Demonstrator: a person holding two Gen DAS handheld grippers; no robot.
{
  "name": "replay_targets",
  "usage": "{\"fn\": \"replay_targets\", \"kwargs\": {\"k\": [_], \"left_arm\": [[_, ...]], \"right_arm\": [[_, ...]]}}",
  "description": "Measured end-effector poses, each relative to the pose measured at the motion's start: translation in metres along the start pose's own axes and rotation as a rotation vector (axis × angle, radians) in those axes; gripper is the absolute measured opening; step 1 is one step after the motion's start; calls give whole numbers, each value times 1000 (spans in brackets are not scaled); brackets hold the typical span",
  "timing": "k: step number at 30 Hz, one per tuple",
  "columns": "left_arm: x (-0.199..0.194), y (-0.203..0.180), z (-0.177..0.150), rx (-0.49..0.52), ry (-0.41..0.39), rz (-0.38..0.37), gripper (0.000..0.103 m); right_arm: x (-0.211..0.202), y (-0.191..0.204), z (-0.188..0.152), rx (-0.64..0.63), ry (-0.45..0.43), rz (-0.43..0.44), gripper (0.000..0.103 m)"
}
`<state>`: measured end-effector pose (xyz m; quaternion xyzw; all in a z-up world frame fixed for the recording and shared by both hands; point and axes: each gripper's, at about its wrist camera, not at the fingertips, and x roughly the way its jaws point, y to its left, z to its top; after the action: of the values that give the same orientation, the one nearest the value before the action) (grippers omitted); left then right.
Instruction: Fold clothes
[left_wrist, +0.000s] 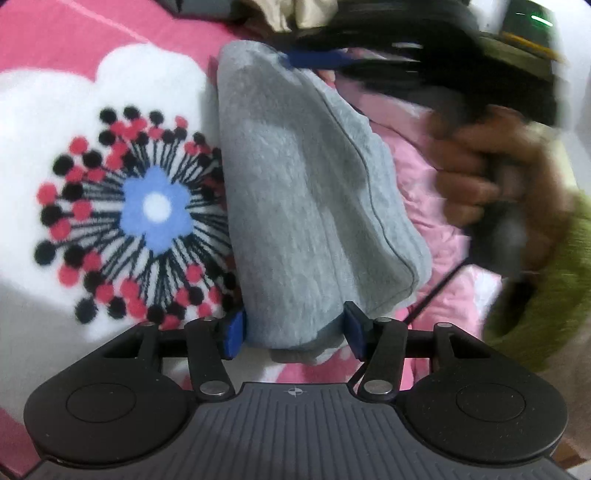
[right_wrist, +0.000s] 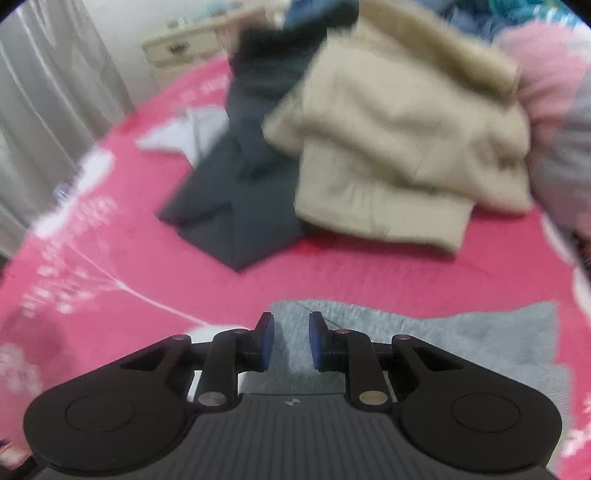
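Note:
A folded grey garment (left_wrist: 306, 192) lies on the pink flowered bedspread (left_wrist: 110, 110). My left gripper (left_wrist: 293, 328) is open, its blue pads on either side of the garment's near end. In the left wrist view my right gripper (left_wrist: 325, 61) reaches the garment's far end, held by a blurred hand (left_wrist: 476, 166). In the right wrist view the right gripper (right_wrist: 290, 341) is open with a narrow gap above the grey garment (right_wrist: 443, 332); nothing is between its pads.
A beige padded jacket (right_wrist: 399, 140) and dark grey trousers (right_wrist: 236, 192) lie farther back on the bedspread (right_wrist: 110, 258). A pink cloth (left_wrist: 417, 177) lies right of the grey garment. A cabinet (right_wrist: 177, 44) and curtain (right_wrist: 48, 92) stand beyond the bed.

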<state>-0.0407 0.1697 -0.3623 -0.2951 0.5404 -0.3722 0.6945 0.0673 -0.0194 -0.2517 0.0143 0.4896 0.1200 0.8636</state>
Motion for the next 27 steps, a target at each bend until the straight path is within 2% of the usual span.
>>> {"fn": "replay_targets", "kwargs": {"k": [3, 6, 9, 12, 14, 18, 21, 26, 27], "left_arm": [[-18, 2, 6, -1, -1, -25, 59], [-47, 17, 10, -53, -82, -44, 61], [-66, 45, 14, -186, -173, -24, 61], [-69, 55, 16, -245, -208, 3, 61], [-64, 41, 25, -210, -207, 11, 61], [-51, 24, 21, -91, -193, -15, 61], [-30, 10, 23, 15, -165, -6, 61], [2, -18, 3, 266, -76, 162, 62], [3, -21, 2, 287, -85, 176, 62]], "right_arm": [[-56, -13, 0, 37, -4, 17, 21], [-86, -18, -16, 67, 88, 62, 24], [-76, -5, -51, 45, 204, 93, 24], [-29, 15, -97, -61, 276, 14, 22], [-20, 22, -114, -85, 246, -12, 21], [-70, 27, -108, -65, 170, -56, 22], [-96, 14, -123, -87, 147, -149, 22], [-36, -39, -180, 93, 280, -219, 19], [-37, -38, -182, 94, 265, -222, 19]]}}
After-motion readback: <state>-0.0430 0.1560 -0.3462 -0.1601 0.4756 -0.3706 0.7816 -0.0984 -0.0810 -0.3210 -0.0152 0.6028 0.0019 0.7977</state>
